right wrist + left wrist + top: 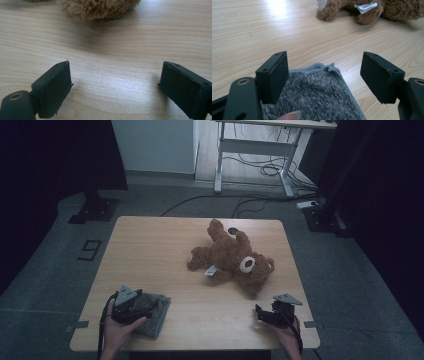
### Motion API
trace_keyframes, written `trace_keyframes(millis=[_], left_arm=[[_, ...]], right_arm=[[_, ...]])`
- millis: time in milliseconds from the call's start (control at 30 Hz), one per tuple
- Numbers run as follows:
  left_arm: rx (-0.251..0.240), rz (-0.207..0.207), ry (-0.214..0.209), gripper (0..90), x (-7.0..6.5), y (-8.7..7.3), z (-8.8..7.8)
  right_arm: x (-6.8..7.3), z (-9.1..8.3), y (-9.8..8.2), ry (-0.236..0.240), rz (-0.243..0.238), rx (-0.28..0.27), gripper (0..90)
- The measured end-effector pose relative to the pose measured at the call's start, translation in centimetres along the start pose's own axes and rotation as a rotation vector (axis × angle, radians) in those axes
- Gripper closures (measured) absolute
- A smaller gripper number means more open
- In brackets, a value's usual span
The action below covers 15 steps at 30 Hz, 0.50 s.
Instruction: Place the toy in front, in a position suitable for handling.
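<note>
Cloth (152,314) lies under the wide-open left gripper (324,72); lower squarely and pinch its edge. Right gripper (115,85), also wide, waits empty near the bear (232,257).

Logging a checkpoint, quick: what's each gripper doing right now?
Left gripper: open, holding nothing, its jaws apart above the grey knitted cloth.
Right gripper: open, holding nothing, bare table between its jaws, teddy bear ahead.

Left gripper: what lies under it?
A folded grey knitted cloth lies on the wooden table beneath the open left gripper. The hand and gripper cover its near part, so anything there is hidden.
</note>
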<state>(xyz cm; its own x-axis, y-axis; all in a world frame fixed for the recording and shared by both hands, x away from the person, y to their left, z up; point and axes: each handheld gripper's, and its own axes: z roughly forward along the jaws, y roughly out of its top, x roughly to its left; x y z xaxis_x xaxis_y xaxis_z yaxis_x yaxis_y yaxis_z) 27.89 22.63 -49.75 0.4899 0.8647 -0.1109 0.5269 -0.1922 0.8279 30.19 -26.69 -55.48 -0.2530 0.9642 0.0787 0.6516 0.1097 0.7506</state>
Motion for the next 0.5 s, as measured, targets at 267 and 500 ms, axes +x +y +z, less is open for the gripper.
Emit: trace_keyframes(millis=[267, 500], left_arm=[[0.002, -0.004, 0.005, 22.2, -0.22, 0.26, 0.22], [0.011, 0.005, -0.008, 22.3, -0.62, 0.57, 0.62]], right_arm=[[0.32, -0.75, 0.13, 0.014, -0.001, -0.058, 13.5], [0.35, -0.96, 0.30, 0.031, 0.003, -0.078, 13.7]])
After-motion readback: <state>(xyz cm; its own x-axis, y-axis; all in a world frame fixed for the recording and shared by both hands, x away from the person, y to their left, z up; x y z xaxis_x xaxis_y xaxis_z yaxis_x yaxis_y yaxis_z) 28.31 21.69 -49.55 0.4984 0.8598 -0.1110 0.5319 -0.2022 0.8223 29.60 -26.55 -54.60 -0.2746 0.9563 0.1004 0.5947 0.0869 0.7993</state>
